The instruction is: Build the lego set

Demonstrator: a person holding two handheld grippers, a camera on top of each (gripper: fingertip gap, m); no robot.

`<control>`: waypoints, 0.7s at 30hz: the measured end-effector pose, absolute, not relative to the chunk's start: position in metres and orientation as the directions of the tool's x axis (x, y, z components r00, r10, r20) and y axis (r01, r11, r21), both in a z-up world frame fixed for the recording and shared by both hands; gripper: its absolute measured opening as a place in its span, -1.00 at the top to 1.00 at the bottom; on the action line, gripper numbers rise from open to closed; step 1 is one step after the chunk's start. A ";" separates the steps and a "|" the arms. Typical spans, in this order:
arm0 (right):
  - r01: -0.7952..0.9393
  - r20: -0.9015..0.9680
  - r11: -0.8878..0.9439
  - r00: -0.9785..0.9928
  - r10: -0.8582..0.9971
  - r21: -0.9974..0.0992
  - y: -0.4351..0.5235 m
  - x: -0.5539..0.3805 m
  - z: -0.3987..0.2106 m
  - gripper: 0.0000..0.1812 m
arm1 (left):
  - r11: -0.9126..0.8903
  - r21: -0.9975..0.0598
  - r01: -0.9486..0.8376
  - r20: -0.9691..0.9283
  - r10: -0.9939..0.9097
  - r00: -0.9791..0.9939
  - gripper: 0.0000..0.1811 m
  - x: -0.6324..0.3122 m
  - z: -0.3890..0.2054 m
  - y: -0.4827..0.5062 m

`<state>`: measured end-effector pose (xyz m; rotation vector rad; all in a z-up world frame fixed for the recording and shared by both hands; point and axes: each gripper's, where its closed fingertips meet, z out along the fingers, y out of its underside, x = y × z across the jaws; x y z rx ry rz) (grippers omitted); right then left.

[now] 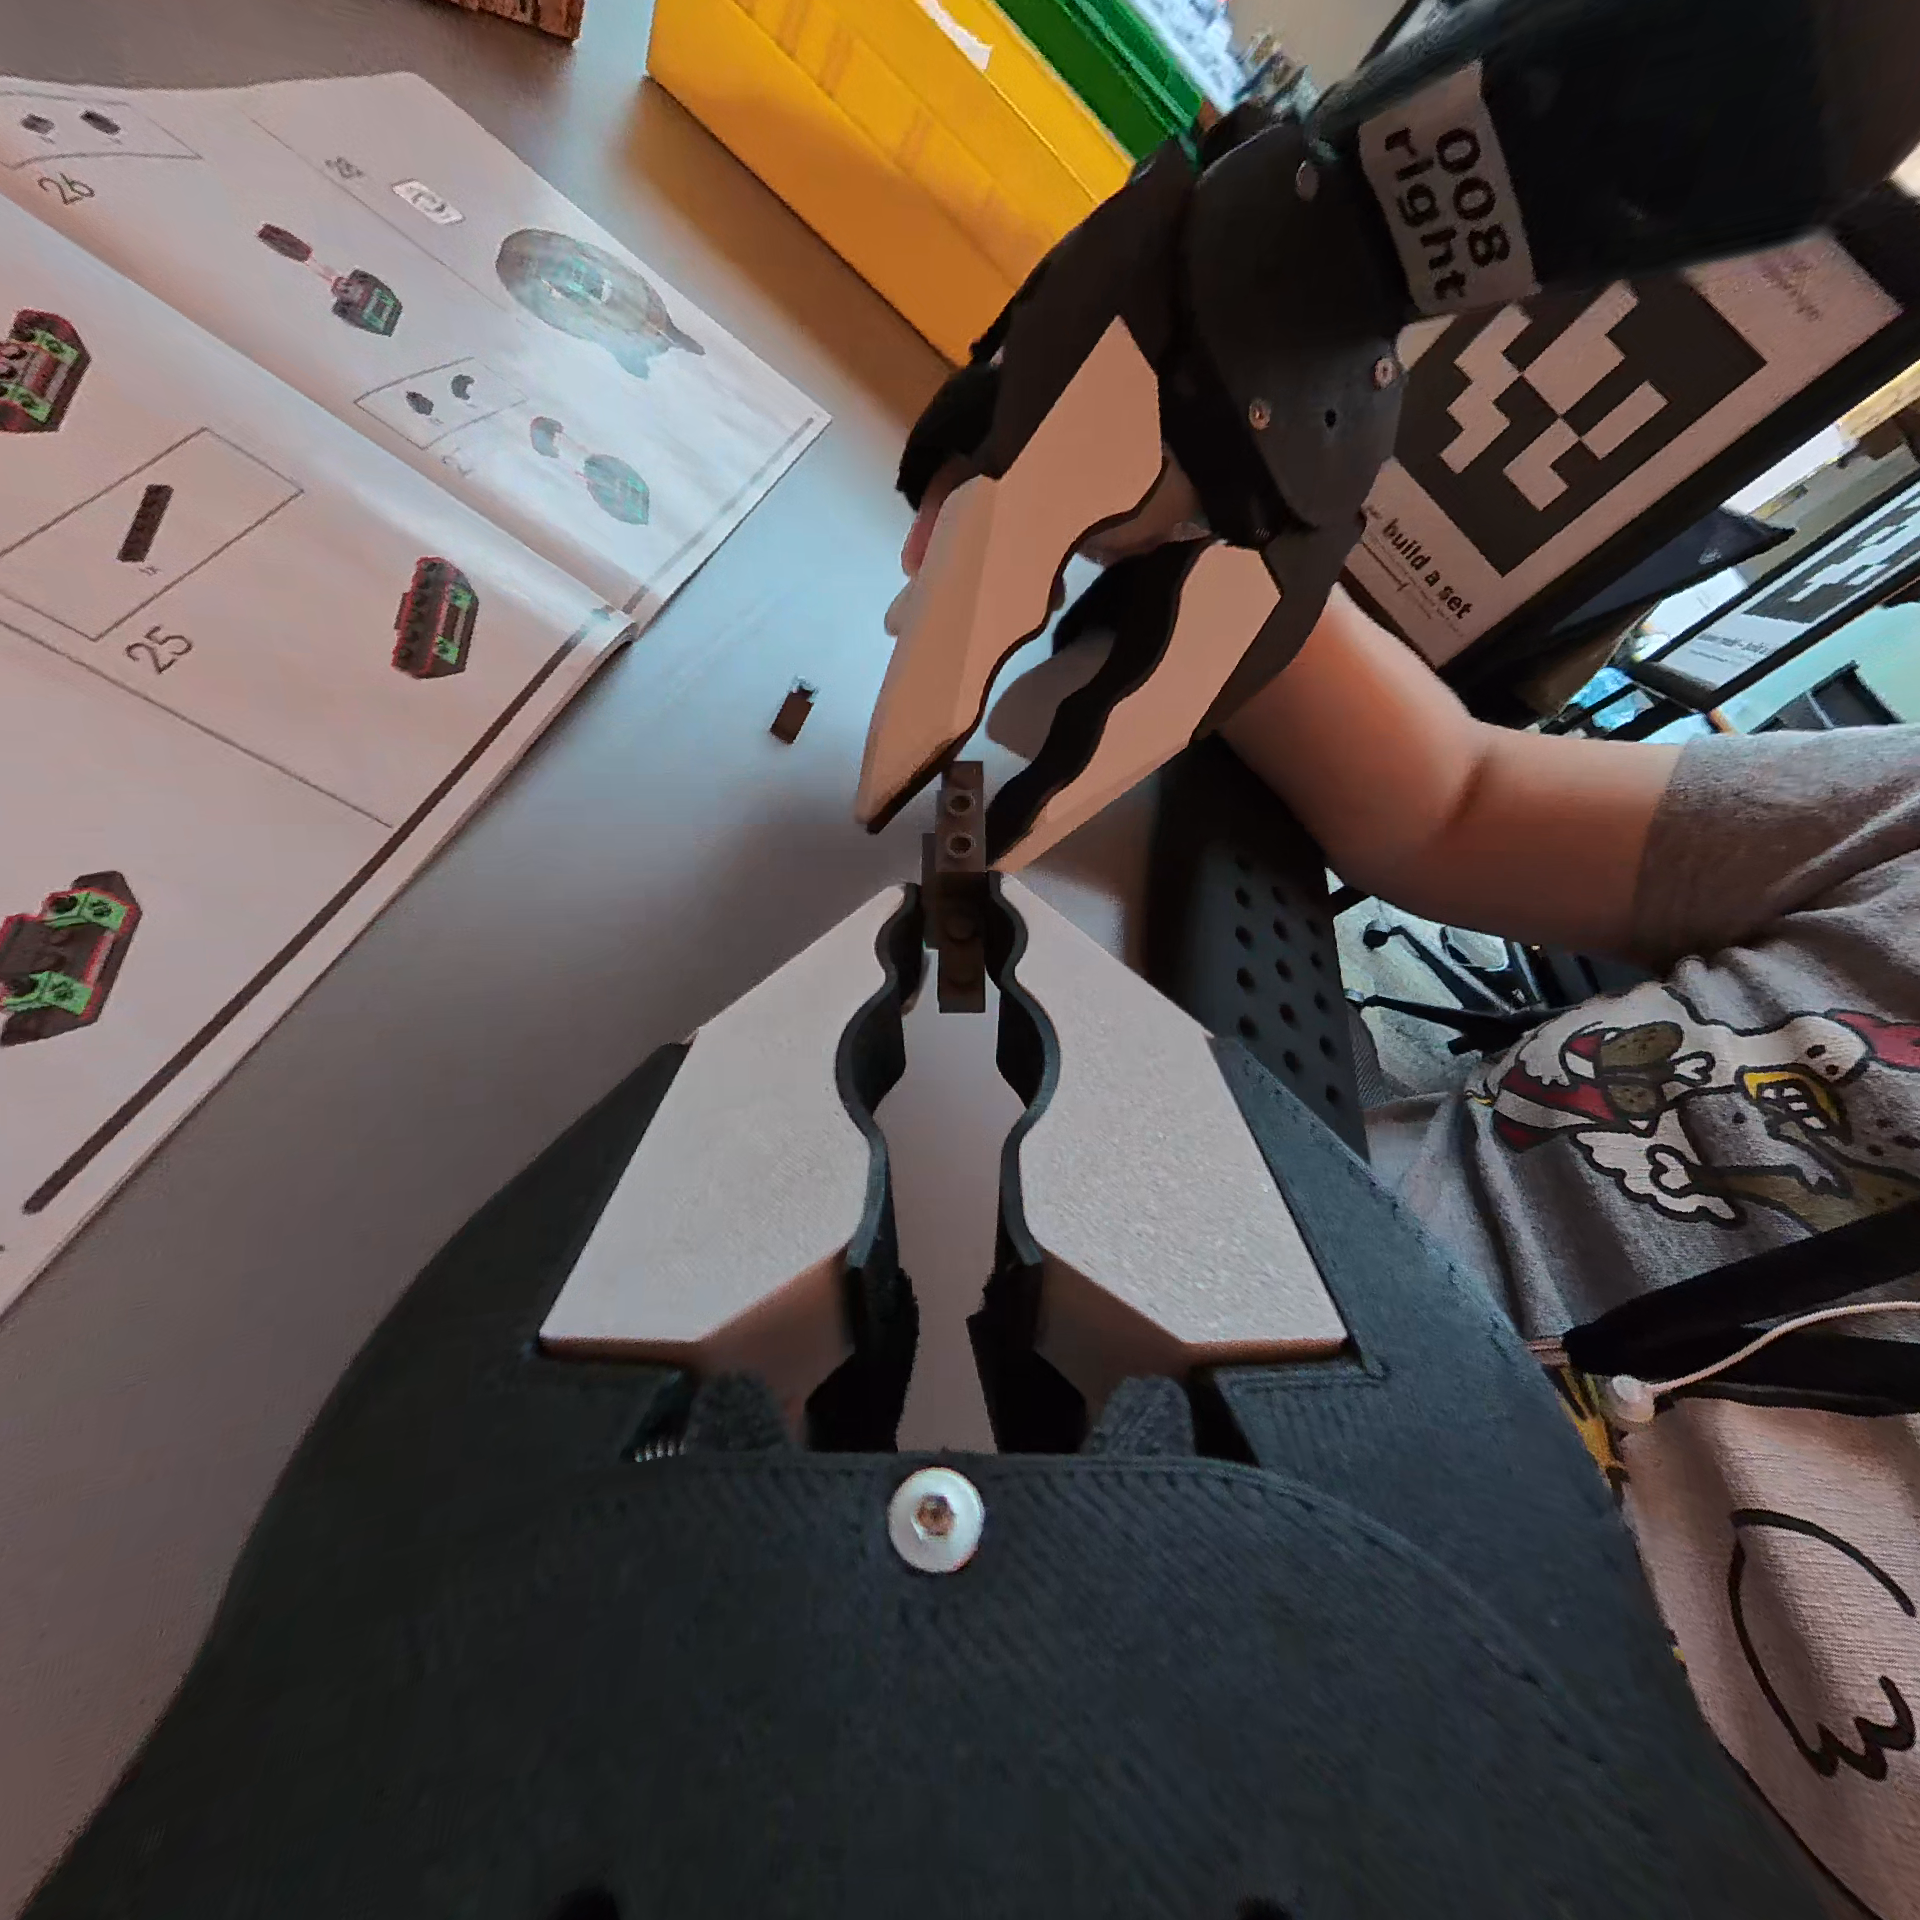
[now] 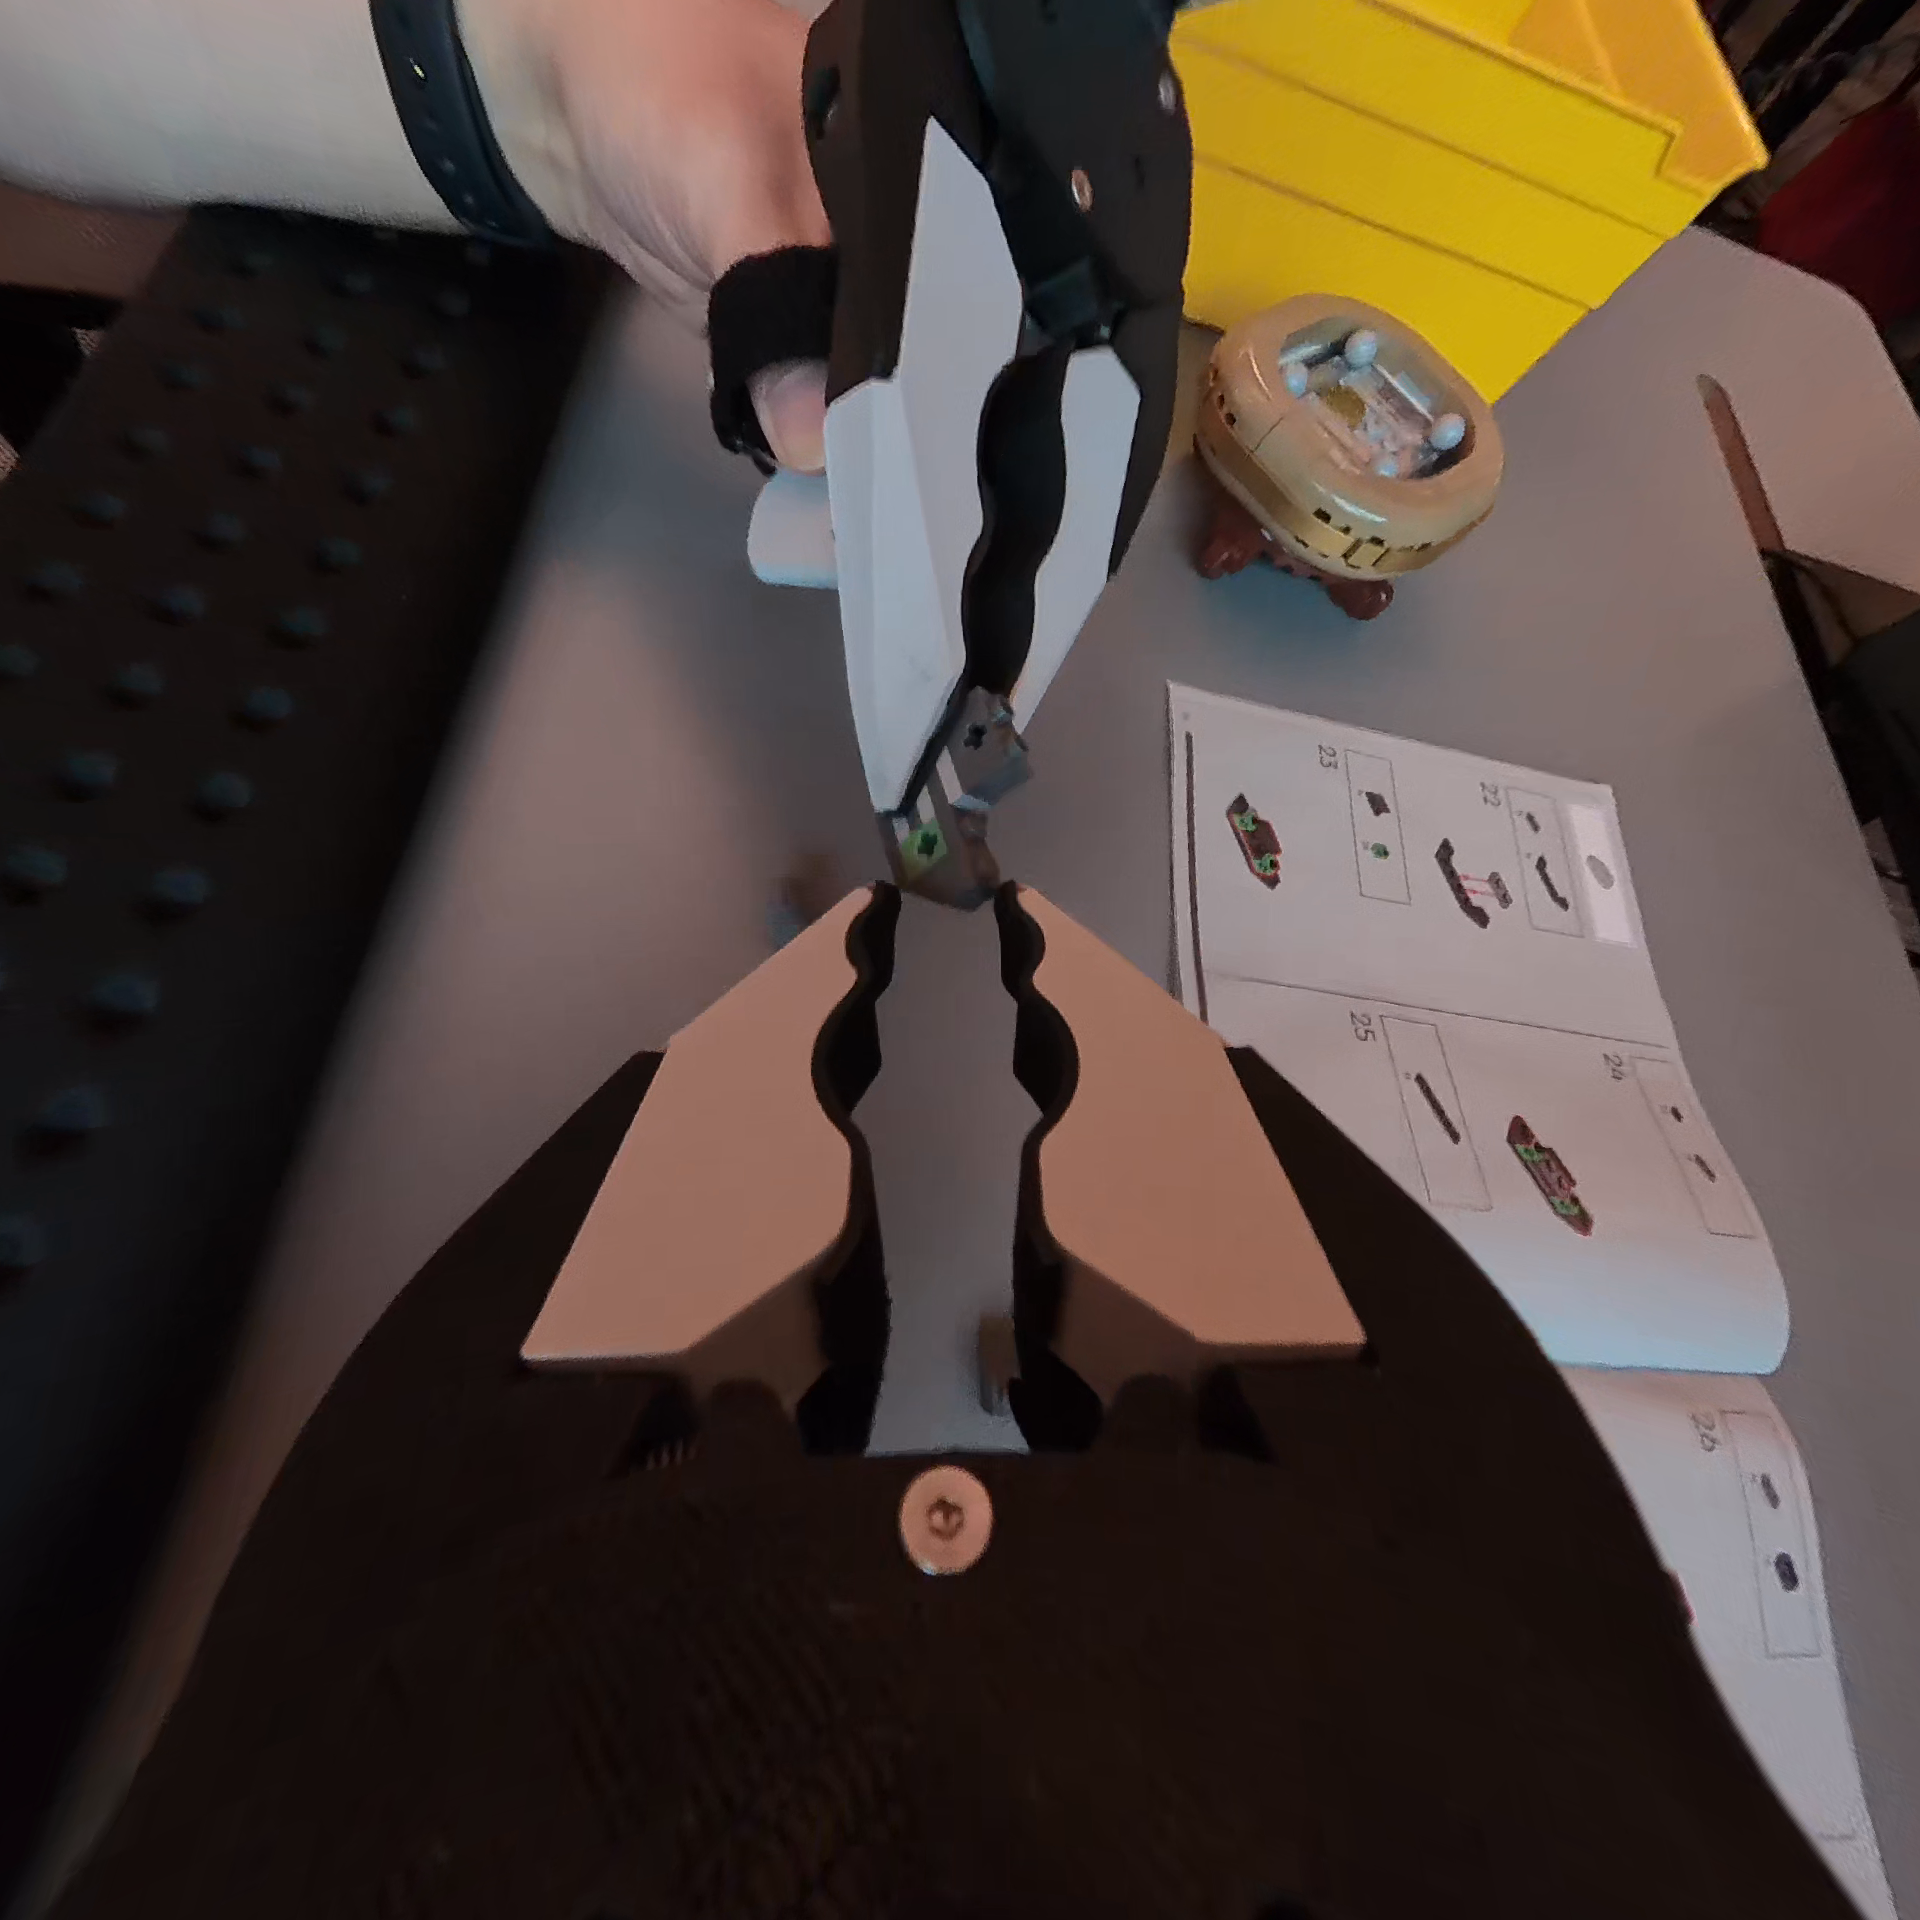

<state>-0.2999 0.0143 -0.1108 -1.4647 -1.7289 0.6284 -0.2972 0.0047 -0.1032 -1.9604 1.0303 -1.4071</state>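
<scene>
My left gripper [image 1: 954, 891] is shut on a small dark brown lego assembly [image 1: 958, 935] and holds it above the grey table [image 1: 623, 935]. In the right wrist view this assembly [image 2: 940, 847] shows green pieces and grey parts. My right gripper [image 2: 945, 894] meets it tip to tip. In the left wrist view the right gripper [image 1: 935, 831] comes from the upper right, its tips pinching the assembly's far end, a dark strip with two round marks [image 1: 961, 808]. The left gripper [image 2: 935, 821] reaches down from the top of the right wrist view.
An open instruction booklet [image 1: 312, 520] [image 2: 1455, 1039] lies on the table. A loose brown piece [image 1: 795, 710] lies near it. A yellow bin [image 2: 1455, 156], a green bin [image 1: 1101, 73] and a gold lego model on a brown stand [image 2: 1351, 457] stand behind. A black perforated panel [image 2: 208, 623] borders the table. Less than 4 cm separates the two grippers' tips. The black perforated panel [image 2: 208, 623] is about equally far from each gripper, around 15 cm.
</scene>
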 end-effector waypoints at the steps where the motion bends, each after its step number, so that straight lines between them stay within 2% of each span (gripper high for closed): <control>1: 0.600 0.238 0.206 -0.027 0.971 -0.773 0.019 -0.297 -0.113 0.79 | -0.578 -0.763 -0.288 0.546 -0.816 0.190 0.90 -0.300 -0.105 0.007; 7: 0.548 0.103 0.073 0.025 0.994 -0.833 0.023 -0.295 -0.109 0.72 | -0.594 -0.783 -0.185 0.556 -0.801 0.221 0.90 -0.320 -0.089 0.020; 12: 0.378 -0.085 -0.089 0.027 0.996 -0.922 0.014 -0.312 -0.074 0.64 | -0.541 -0.786 -0.300 0.502 -0.841 0.201 0.90 -0.318 -0.097 0.005; 19: 0.410 -0.400 -0.346 -0.051 0.915 -0.844 0.003 -0.316 -0.093 0.64 | -0.526 -0.773 -0.356 0.510 -0.848 0.146 0.90 -0.308 -0.103 -0.009; 20: 0.414 -0.432 -0.368 -0.068 0.899 -0.832 0.000 -0.317 -0.094 0.69 | -0.528 -0.774 -0.350 0.514 -0.846 0.139 0.90 -0.307 -0.101 -0.009; 21: 0.423 -0.457 -0.381 -0.092 0.885 -0.822 -0.004 -0.318 -0.094 0.85 | -0.530 -0.774 -0.345 0.520 -0.844 0.131 0.90 -0.307 -0.100 -0.010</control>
